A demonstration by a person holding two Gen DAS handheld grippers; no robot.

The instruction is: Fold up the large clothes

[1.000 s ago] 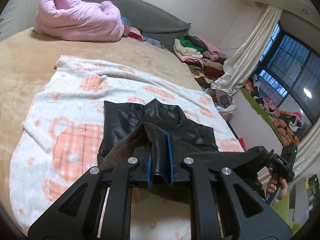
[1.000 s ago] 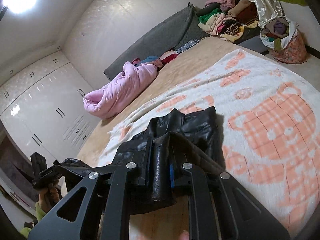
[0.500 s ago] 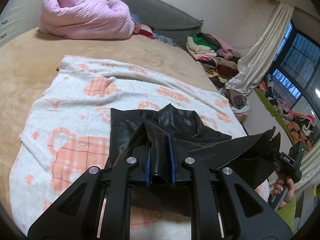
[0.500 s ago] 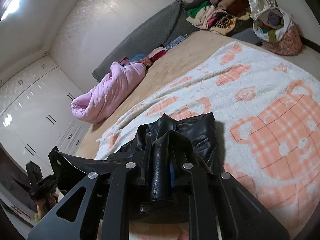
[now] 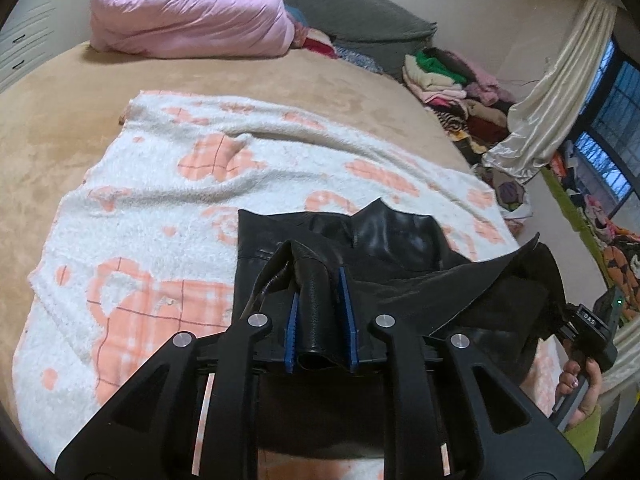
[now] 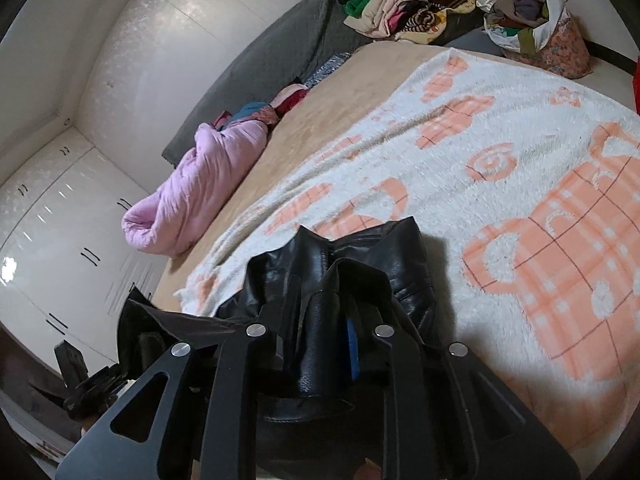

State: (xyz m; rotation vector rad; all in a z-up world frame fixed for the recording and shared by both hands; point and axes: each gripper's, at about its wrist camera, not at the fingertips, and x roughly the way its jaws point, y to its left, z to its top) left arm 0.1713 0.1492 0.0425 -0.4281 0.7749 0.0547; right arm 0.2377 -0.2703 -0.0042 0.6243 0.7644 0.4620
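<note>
Both tongs (image 5: 320,312) (image 6: 332,332) around black leather garment (image 5: 392,240)

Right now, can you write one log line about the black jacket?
left gripper: shut on black leather jacket | right gripper: shut on it | near edge lifted | rest on bear blanket

The jacket (image 5: 396,248) lies on the blanket (image 5: 168,208), at its near edge. The blanket covers the bed (image 5: 52,120). A quilt (image 5: 184,12) sits at the far end.
</note>
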